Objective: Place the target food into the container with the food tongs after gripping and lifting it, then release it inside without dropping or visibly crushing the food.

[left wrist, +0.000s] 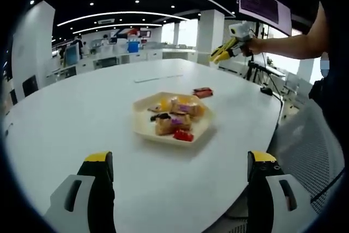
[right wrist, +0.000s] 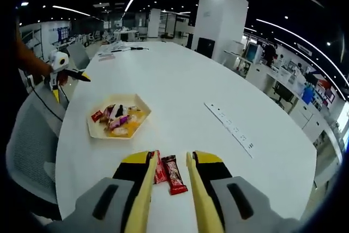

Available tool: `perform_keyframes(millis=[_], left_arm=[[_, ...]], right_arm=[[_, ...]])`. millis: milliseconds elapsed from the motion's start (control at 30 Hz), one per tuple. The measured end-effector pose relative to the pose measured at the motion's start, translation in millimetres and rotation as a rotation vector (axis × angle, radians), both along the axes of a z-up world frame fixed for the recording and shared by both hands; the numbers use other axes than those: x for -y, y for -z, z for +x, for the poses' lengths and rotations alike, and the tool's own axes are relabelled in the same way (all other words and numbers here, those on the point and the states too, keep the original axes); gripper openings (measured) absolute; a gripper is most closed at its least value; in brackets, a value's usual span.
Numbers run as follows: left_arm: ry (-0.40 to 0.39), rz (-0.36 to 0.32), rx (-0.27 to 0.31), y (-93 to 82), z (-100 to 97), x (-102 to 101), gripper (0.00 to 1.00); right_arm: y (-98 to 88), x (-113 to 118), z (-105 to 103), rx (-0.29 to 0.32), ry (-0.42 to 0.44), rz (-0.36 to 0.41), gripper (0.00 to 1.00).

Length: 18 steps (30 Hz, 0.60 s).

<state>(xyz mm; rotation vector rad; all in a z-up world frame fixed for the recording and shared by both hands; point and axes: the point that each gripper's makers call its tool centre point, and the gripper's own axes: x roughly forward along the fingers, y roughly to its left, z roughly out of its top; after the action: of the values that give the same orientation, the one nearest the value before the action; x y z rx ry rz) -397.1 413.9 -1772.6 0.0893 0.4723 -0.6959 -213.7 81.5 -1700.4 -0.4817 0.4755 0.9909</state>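
Both grippers hovered over the white table, nothing held.

In the left gripper view we saw our left gripper (left wrist: 180, 170) spread wide, aimed at the hexagonal tray (left wrist: 143, 127) of wrapped snacks (left wrist: 175, 117). In the right gripper view our right gripper (right wrist: 170, 168) stood parted, its jaws either side of two red snack packets (right wrist: 168, 174) lying on the table (right wrist: 180, 88), near the tray (right wrist: 97, 129).
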Motion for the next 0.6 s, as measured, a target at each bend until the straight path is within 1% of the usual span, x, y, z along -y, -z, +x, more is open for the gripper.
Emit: perform_keyframes(millis=[233,467,600], left_arm=[[0.003,0.007,-0.005,1.3,-0.6,0.7,0.99],[0.0,0.015,-0.006,2.5,-0.2,-0.5,0.99],[-0.002,0.019,-0.006,3.1,0.4,-1.5,0.99]], right_arm=[[8.9,-1.6,6.6,0.002,0.0,0.015,0.29],[25.7,-3.2,12.1,-0.001,0.007,0.035,0.29],[39.0,-3.2,13.9,-0.008,0.002,0.027,0.29]])
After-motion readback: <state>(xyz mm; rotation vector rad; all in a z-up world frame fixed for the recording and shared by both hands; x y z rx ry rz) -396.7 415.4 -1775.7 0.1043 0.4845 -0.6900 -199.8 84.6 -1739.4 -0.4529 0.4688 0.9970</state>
